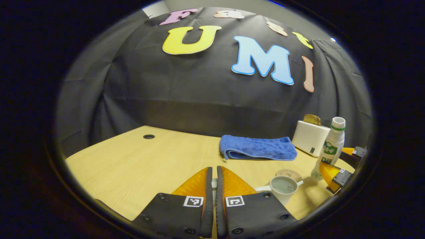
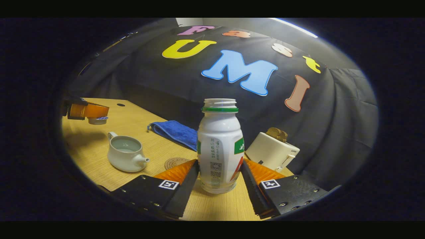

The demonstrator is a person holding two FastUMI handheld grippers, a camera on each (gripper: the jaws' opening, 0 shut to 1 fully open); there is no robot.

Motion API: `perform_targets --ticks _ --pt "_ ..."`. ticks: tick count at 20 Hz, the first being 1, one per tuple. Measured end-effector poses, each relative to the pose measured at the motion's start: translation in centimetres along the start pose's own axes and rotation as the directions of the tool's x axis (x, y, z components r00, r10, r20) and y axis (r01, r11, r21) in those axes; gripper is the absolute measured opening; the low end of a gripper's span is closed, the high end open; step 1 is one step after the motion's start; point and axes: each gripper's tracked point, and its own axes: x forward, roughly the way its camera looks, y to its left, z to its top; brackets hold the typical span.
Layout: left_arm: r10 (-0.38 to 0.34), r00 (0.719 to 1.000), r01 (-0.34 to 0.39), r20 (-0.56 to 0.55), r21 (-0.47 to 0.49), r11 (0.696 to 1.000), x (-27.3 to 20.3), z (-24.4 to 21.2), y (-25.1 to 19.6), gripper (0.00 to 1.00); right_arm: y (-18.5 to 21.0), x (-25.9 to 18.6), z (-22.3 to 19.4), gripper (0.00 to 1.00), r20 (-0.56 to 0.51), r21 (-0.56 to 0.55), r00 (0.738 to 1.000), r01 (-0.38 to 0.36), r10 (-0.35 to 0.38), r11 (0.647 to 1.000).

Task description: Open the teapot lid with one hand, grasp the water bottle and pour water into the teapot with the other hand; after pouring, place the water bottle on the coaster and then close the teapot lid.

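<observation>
A: Why is the left hand-held gripper (image 1: 212,186) hanging off to the side of the teapot (image 2: 125,153)?

B: It is carrying the lid (image 2: 97,120); its fingers are pressing together on it, keeping it clear of the open mouth so water can go in. The teapot is sitting uncovered on the bench (image 2: 139,126).

A: And the water bottle (image 2: 219,146)?

B: It is standing upright and uncapped between the right hand-held gripper's (image 2: 219,179) fingers. They are sitting apart, close to its sides, and I judge they are not squeezing it. The coaster (image 2: 175,162) is lying between the teapot and the bottle, handy for setting it down.

A: The room?

B: Pale wood bench, a folded blue towel (image 1: 258,147) and a white toaster (image 1: 310,137) near the black cloth wall (image 1: 186,89).
</observation>
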Motion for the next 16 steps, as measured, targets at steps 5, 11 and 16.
perform_targets --ticks 5,11,16 --pt "-0.052 0.998 0.051 0.028 0.038 0.998 -0.3 1.0 -3.1 0.14 0.0 -0.2 -0.6 0.75 -0.01 0.018 1.0 -0.009 0.009 1.0" --pt "-0.143 0.984 0.131 0.109 0.11 0.985 -0.9 2.8 -8.6 0.14 0.1 -0.5 -0.7 0.75 -0.012 0.044 1.0 -0.024 0.025 0.999" --pt "-0.187 0.981 0.175 0.055 0.175 0.969 -0.1 1.0 -12.3 0.14 -0.6 -1.0 -0.2 0.75 0.004 0.051 1.0 -0.014 0.014 0.999"
